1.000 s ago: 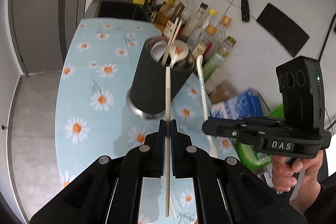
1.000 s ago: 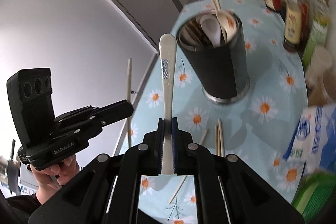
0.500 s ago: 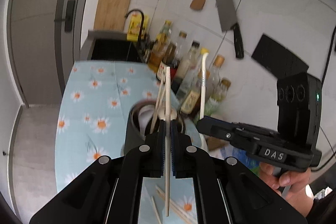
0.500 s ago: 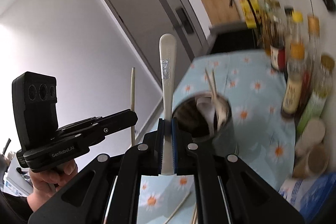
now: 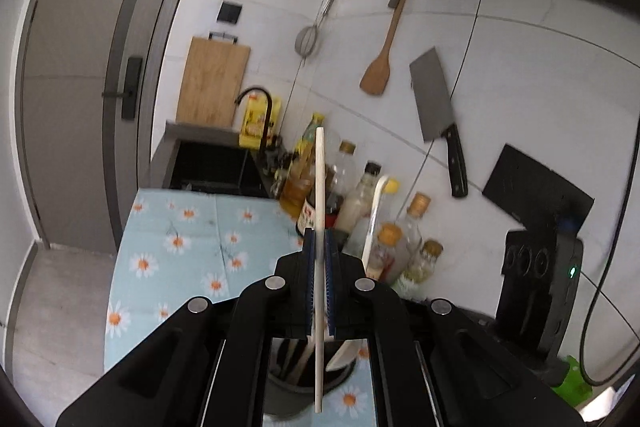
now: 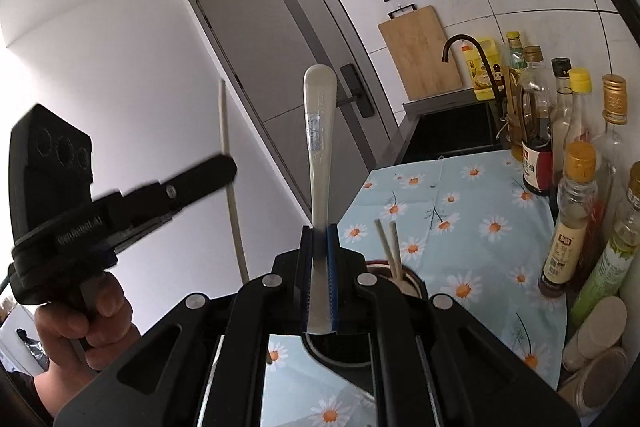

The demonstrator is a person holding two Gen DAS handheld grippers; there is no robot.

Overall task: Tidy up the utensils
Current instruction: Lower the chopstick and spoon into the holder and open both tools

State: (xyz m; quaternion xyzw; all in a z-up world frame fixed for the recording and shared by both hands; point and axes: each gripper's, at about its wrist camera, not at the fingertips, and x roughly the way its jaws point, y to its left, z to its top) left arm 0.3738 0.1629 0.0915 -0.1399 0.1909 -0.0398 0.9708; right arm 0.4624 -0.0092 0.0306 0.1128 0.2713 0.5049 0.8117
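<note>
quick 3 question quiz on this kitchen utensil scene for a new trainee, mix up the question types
1. True or false: the left claw is shut on a chopstick.
2. What does the right claw hold? A) a cleaver B) a spoon handle C) a bottle
3. Fill in: two chopsticks already stand in the dark utensil ____ on the daisy tablecloth.

Key: 1 true; 2 B, the pale spoon pinched by its handle, end up; 3 holder.
</note>
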